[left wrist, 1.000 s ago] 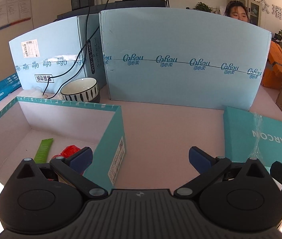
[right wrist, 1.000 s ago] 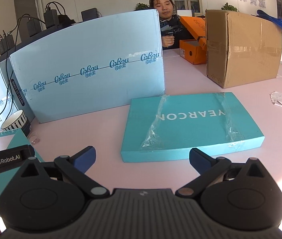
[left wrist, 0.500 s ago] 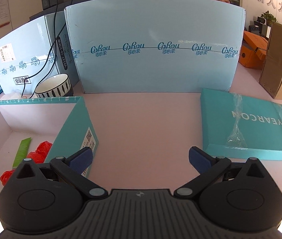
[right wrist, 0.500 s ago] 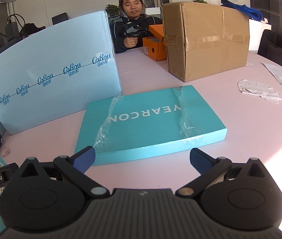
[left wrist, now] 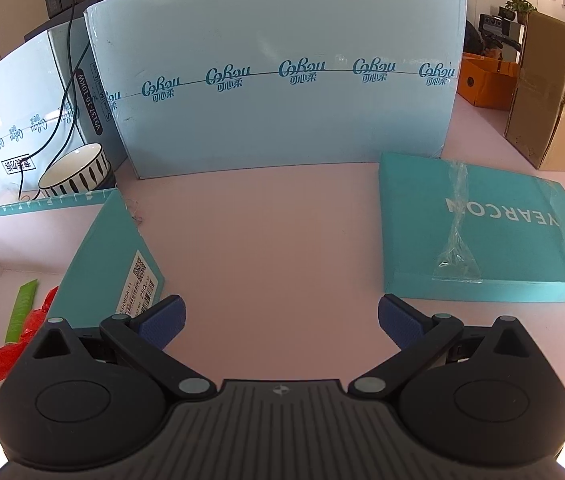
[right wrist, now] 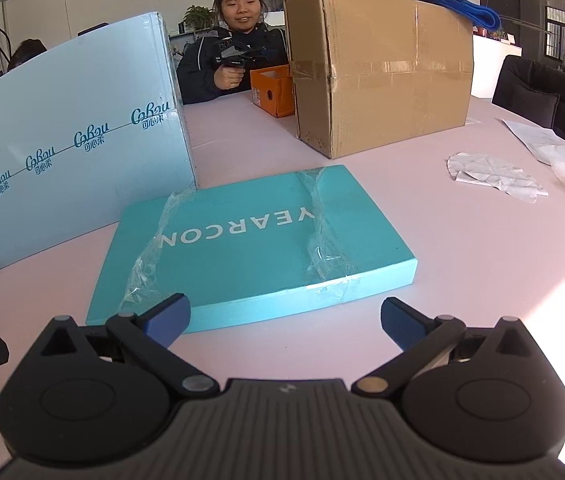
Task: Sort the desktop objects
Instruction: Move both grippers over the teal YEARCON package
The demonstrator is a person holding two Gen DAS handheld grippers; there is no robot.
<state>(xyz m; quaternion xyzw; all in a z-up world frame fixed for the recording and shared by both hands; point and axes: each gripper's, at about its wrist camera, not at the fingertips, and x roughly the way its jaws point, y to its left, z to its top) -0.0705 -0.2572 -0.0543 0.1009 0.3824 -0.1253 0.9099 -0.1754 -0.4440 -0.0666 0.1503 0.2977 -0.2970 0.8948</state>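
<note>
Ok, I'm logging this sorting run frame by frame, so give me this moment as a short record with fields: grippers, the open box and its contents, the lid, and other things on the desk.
left gripper: open, empty, above bare pink table
right gripper: open, empty, facing the teal lid
open teal box: left of the left gripper
box contents: green packet, red wrapper
teal lid: flat on table, lettered YEARCON, loose clear tape
striped bowl: behind the open box
cardboard box: behind the lid
crumpled paper: right side of table

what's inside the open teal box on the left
In the left wrist view, the open teal box holds a green packet and crumpled red wrapping on its pale floor. The left gripper body hides the box's near corner, so anything there is unseen.
</note>
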